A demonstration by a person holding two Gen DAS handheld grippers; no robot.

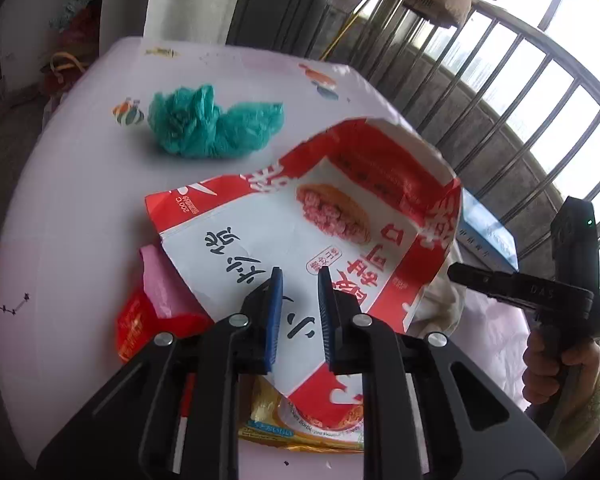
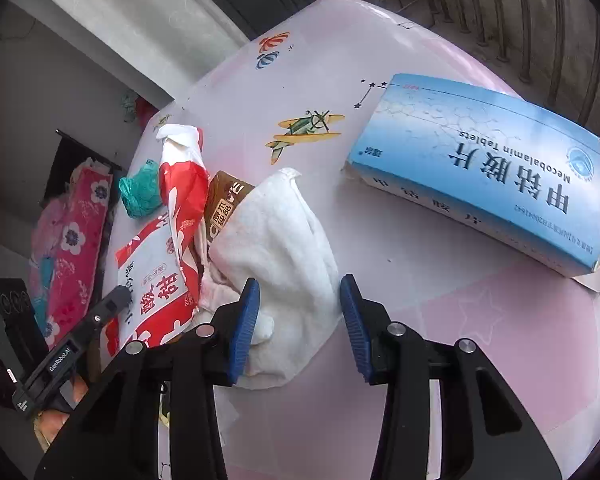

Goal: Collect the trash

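Trash is heaped on a pink table (image 2: 480, 320). The left gripper (image 1: 300, 292) hangs over the red-and-white paper bag (image 1: 300, 232) — jaws narrowly apart, holding nothing. Right of the bag, the right gripper (image 2: 300, 312) straddles a white tissue wad (image 2: 280, 236) — jaws apart, ready to grip.

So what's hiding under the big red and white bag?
Under the red and white bag peek a pink wrapper, a red wrapper and a yellow packet. The bag covers the rest of them.

Lay spread on the table (image 1: 80, 208): plastic bag (image 1: 214, 124) far left, paper bag (image 1: 300, 232) over wrappers (image 1: 300, 428) near, cloth (image 2: 278, 240) right, box (image 2: 488, 172) far right.
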